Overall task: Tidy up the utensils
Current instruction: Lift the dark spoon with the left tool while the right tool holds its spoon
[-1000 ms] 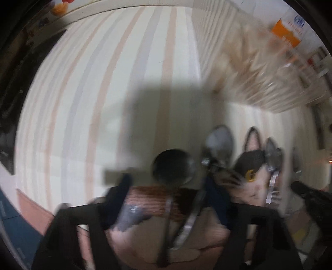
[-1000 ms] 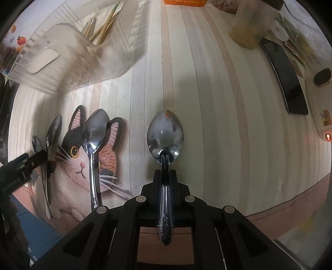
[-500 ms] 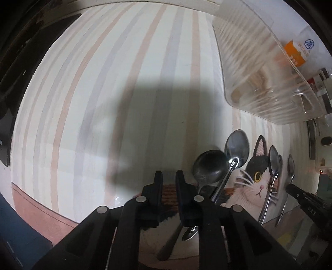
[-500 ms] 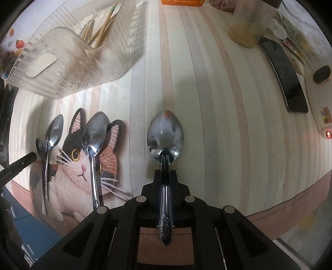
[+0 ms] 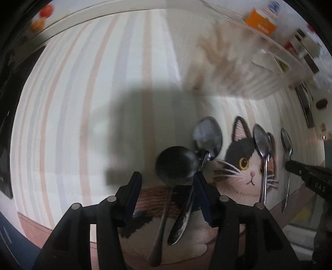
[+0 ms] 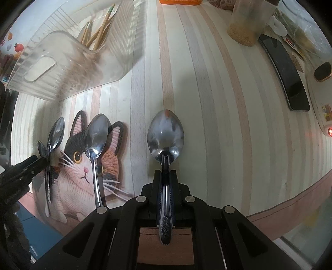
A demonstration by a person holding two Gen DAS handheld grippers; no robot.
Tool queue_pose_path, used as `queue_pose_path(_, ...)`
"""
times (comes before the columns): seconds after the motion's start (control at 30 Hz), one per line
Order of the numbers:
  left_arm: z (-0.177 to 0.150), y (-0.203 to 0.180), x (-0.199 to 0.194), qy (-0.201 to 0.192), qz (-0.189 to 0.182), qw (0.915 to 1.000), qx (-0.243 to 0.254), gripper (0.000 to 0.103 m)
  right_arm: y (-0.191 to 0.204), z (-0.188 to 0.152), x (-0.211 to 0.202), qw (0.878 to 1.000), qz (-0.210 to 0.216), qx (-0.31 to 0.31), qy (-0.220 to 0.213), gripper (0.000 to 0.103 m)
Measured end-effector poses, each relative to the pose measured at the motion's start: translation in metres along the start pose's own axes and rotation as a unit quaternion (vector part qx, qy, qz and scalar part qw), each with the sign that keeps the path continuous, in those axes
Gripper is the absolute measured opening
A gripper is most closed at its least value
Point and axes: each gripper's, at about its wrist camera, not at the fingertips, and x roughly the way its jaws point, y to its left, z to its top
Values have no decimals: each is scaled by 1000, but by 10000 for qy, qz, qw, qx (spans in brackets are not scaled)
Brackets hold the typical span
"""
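Observation:
My left gripper (image 5: 167, 184) hangs over the cat-shaped mat (image 5: 247, 166), and its jaws are opening. A dark round spoon (image 5: 176, 164) and a silver spoon (image 5: 207, 135) lie crossed on the mat between the fingers, with no pad pressing on them. Another silver spoon (image 5: 262, 141) lies across the cat's face. My right gripper (image 6: 166, 174) is shut on the handle of a large silver spoon (image 6: 166, 135), bowl forward over the striped tablecloth (image 6: 207, 103), right of the mat. The left gripper's tips (image 6: 35, 163) show at the left edge of the right wrist view.
A clear ribbed bin (image 6: 62, 62) with chopsticks stands behind the mat. A black phone (image 6: 286, 79), a jar of grains (image 6: 247, 27), an orange pack (image 6: 178, 1) and a white device with a red light (image 6: 323, 116) lie far right. The table's edge (image 6: 290, 199) runs close by.
Half a second ago the left gripper was nearly shut, left of the two crossed spoons. Now it has shifted right and spread around them. The right gripper and its spoon have not moved.

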Motion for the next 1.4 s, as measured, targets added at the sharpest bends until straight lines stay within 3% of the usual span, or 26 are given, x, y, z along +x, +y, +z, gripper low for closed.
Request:
queue_pose_path(0.23,6,-28,8,-70,105,9998,125,54,1,-1,2,10000,-47,19,-5,7)
queue_pose_path(0.33,-10,-15,-3,-204,80,9997,131,52,3,-1,4,10000,-63,8,-9,7)
queue_pose_path(0.37,-16,-5,-6,-251,61,9996,127,42,5,-1,4,10000,-54,7,-12,7)
queue_pose_path(0.4,-17,-4,-7,-297,-22,9995,122,38,6,-1,4,10000,-44,11,-19,7)
queue_pose_path(0.6,-21,15,-20,-317,142,9994,-14,38,14,-5,4,10000,26,-11,-37,7)
queue_pose_path(1.0,-28,84,-44,-424,141,9952,-870,38,18,-2,-14,9995,231,5,-210,7)
queue_pose_path(1.23,-22,93,-76,-679,418,9929,-878,38,24,-1,-35,9985,244,-38,-480,7)
queue_pose_path(1.4,-14,89,-101,-942,387,9912,-850,37,26,3,-60,9967,296,-50,-752,7)
